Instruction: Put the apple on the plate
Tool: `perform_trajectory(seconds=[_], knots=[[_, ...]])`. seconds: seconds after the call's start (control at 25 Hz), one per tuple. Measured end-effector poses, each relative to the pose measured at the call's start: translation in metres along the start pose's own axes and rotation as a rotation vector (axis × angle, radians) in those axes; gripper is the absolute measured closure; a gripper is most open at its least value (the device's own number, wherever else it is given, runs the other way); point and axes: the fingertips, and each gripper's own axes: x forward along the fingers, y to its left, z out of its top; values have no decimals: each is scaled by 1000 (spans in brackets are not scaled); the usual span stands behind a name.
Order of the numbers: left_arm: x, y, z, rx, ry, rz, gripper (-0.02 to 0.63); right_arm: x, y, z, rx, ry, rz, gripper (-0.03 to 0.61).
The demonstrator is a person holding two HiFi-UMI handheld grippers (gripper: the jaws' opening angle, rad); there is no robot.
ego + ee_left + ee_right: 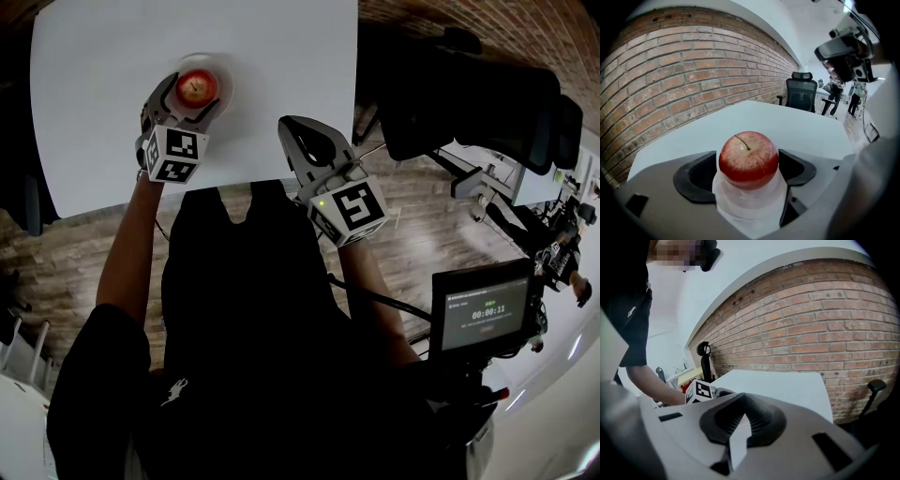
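**Head view: apple on the plate, left gripper closed around it**

Head view shows a white surface [112, 112] with a red apple [197, 87] near its middle, sitting on a pale plate [228, 82] that barely stands out from the surface. The left gripper [192, 101] reaches over the near edge of the plate, and its two jaws sit on either side of the apple. The right gripper [292, 131] rests near the surface's front edge, well apart from the apple and to its right.

From the left gripper view, the apple [748, 159] stands upright, stem up, on the whitish plate [750, 206]. The left gripper [748, 165] has its dark pads [705, 173] tight against both flanks of the fruit, with no gap visible on either side, so it has hold of the apple while the apple rests on the plate. Behind lie the white surface [787, 122], a brick wall [670, 79] and a black office chair [800, 93].

Right gripper view shows the right gripper [740, 399] with its jaws brought together, tips meeting, and nothing between them. Beyond it are the surface [778, 385], the brick wall [825, 324] and, to the left, the marker cube [701, 391] of the left gripper with the person's forearm [651, 385] behind it.
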Motion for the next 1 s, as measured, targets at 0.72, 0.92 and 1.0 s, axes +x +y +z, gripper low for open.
perform_trajectory(seconds=[0.72, 0.92, 1.0], knots=[[-8, 9, 24, -30, -77, 38, 210, 9, -7, 22, -52, -75, 16, 575], [-37, 2, 42, -32, -101, 71, 245, -13, 3, 37, -79, -111, 30, 575], [-46, -2, 48, -30, -107, 85, 266, -22, 6, 42, -88, -128, 34, 575]])
